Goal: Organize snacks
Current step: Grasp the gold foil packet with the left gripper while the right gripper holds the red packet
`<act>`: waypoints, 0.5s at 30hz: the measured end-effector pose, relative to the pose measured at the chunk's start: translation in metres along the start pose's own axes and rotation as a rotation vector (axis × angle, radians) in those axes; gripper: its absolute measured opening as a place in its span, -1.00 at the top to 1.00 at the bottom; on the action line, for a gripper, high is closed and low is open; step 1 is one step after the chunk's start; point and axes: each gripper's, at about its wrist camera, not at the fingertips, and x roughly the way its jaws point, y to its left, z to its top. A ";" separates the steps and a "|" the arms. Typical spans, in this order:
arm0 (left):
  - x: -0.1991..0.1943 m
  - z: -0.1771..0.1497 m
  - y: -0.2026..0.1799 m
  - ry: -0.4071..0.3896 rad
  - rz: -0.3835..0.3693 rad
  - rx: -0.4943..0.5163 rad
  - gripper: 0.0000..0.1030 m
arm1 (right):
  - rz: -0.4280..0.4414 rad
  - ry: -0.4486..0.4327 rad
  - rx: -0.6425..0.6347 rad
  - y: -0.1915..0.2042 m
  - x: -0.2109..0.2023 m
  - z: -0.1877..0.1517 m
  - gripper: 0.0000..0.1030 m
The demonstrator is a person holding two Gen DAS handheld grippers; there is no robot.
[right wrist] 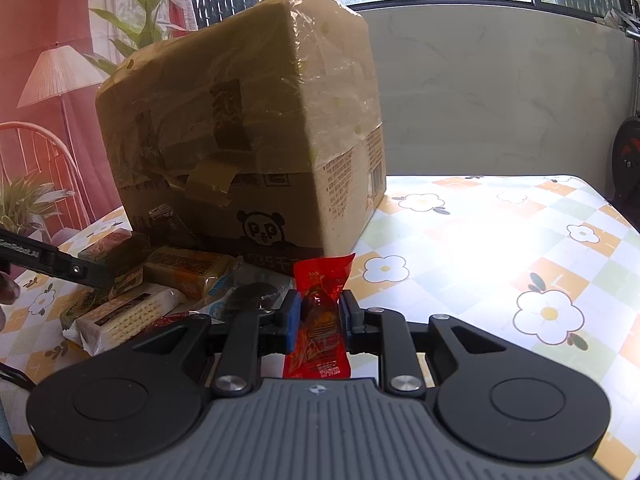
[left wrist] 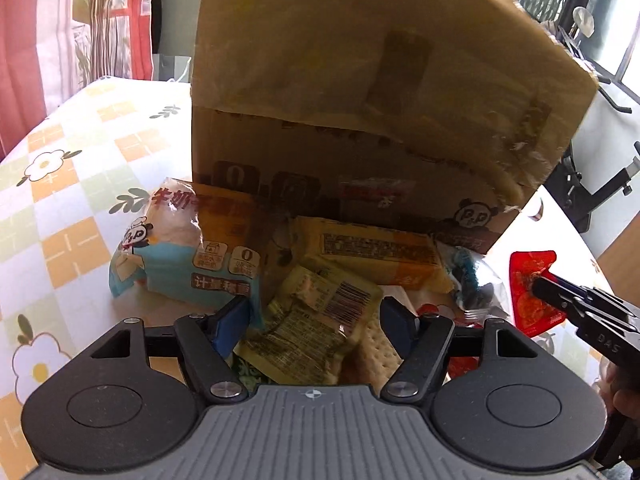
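Note:
A pile of snacks lies in front of a cardboard box [left wrist: 360, 100]: a blue bread bag [left wrist: 188, 252], a yellow cracker pack [left wrist: 372, 252], a green-yellow packet [left wrist: 316, 328] and a cracker sleeve [right wrist: 132, 316]. My left gripper [left wrist: 314, 320] is open, its blue pads either side of the green-yellow packet, just above it. My right gripper [right wrist: 318, 312] is shut on a red snack packet [right wrist: 320, 320], held above the table to the right of the pile. The red packet [left wrist: 532, 292] also shows in the left wrist view.
The box [right wrist: 248, 128] stands on a flower-patterned tablecloth [right wrist: 500, 240] with its flap raised over the pile. A dark cookie pack [right wrist: 252, 292] lies beside the red packet. A chair, lamp and plants stand beyond the table's left edge.

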 end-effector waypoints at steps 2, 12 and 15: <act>0.004 0.001 0.003 0.005 0.007 -0.004 -0.50 | 0.000 -0.002 0.004 -0.001 0.000 0.000 0.57; 0.003 -0.002 0.010 0.021 -0.039 0.001 -0.54 | 0.001 -0.011 0.029 -0.003 -0.002 -0.001 0.57; 0.005 -0.007 0.002 0.017 -0.028 0.058 -0.56 | 0.002 -0.008 0.031 -0.004 -0.002 -0.001 0.57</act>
